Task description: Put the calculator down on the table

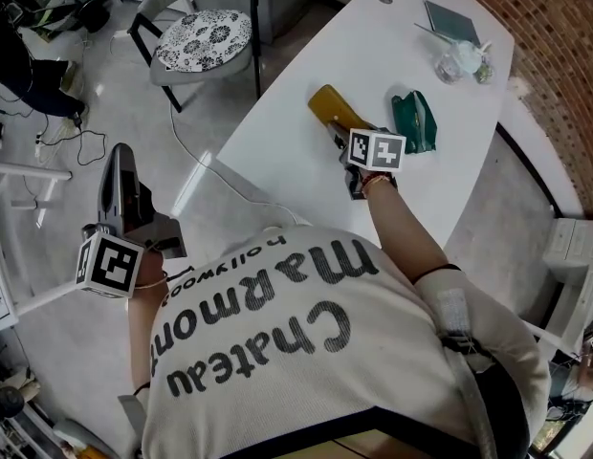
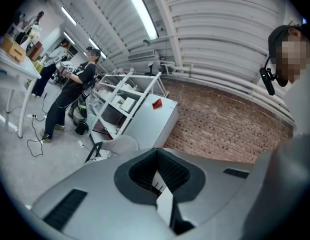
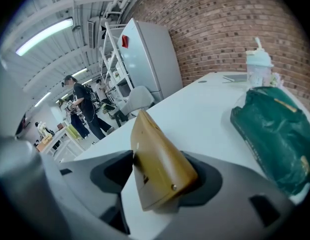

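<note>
Two jaws of your right gripper (image 3: 162,184) stand apart around the calculator (image 3: 157,159) (stiff, light, probably slick plastic), best gripped across its long edges.

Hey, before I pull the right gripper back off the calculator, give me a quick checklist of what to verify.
1. Calculator over the table: ok.
2. Right gripper jaws apart: ok, a gap shows on one side of the calculator.
3. Calculator free of both jaws: not ok, it seems to lean on one jaw.
4. Calculator lying flat: cannot tell; it looks tilted.
5. Green pouch clear of the calculator: ok, apart.
6. Left gripper out of the way: ok, shut, empty, off the table.
</note>
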`<state>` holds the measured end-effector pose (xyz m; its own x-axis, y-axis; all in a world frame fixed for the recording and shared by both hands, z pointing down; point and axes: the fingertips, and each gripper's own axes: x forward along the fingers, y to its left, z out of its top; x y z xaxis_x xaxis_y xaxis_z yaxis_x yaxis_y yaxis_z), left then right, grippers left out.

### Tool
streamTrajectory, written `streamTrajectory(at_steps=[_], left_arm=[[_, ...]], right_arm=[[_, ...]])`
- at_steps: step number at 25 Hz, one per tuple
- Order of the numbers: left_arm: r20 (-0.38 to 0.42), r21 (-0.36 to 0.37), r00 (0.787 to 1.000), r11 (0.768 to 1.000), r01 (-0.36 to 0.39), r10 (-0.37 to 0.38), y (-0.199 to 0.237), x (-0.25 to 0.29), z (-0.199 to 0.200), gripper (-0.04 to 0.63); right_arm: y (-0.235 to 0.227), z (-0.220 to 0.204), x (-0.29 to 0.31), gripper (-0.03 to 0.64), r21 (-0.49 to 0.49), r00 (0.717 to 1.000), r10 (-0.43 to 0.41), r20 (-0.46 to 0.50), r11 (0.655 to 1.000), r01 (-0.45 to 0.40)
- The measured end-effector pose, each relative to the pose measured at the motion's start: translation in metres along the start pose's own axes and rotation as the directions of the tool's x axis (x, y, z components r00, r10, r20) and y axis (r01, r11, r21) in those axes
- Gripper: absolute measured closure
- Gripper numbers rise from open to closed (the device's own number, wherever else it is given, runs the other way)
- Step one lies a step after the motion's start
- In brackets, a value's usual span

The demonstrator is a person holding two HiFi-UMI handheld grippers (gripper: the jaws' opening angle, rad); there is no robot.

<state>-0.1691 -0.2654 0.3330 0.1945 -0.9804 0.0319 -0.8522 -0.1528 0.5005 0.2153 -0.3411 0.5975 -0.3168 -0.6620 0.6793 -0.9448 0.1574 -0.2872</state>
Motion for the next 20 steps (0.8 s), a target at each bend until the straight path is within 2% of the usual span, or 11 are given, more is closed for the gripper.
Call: streamTrajectory(at_steps=[5,20], left_arm=[[0.002,0.002,1.0,1.0,0.002,-0.002,-0.001,0.0001,0.0007,0.594],[0.011,-0.018,1.0,1.0,-0.005,0.005,0.0031,-0.0032,0.0004,0.594]], right_arm=[[-0.0036,0.0,0.0009,0.264,-0.029,0.999,-0.035,0.001,0.999,0.035],[-0.0017,-0.0011,0.0045,0.241,-0.085,0.996,-0.092,0.012,0.992,0.092]])
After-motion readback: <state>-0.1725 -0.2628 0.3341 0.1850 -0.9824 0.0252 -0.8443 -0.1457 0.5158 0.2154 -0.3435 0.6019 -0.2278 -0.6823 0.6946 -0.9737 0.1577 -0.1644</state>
